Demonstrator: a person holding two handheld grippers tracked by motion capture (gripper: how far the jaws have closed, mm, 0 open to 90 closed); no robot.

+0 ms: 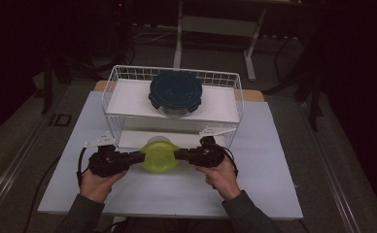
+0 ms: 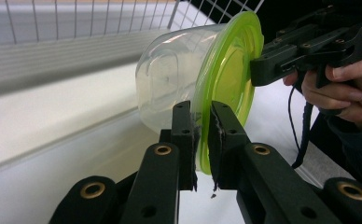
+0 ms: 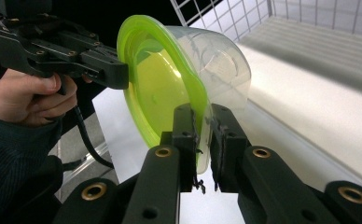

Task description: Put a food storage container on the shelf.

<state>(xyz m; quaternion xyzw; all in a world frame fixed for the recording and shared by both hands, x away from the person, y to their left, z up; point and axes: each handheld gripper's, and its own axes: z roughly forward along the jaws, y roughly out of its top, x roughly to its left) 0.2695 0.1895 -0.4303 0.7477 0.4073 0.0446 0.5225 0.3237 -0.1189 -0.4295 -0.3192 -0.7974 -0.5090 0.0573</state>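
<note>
Looking down from the high view, the wire basket (image 1: 225,80) is the landmark; on its upper white shelf (image 1: 215,104) sits a round container with a dark blue clip lid (image 1: 175,91), a thing neither gripper view takes in; just in front of the basket's lower opening, the clear tub with a lime-green lid (image 1: 160,154) hangs between the left gripper (image 1: 139,156) and right gripper (image 1: 179,154), lifted off the white table (image 1: 177,194).

Left gripper view gives what the overhead hides: left gripper (image 2: 201,122) jaws nipped narrow on the lid's rim, tub (image 2: 170,84) tipped on its side, clear body toward the basket, lid facing away; opposite gripper biting the far rim.

Right gripper view mirrors it: right gripper (image 3: 202,122) jaws pinched on the rim, tub (image 3: 216,65) body pointing at the basket.

Tub: translucent, rounded, empty as far as seen; lid bright yellow-green, flanged, seated on the tub's mouth.
</note>
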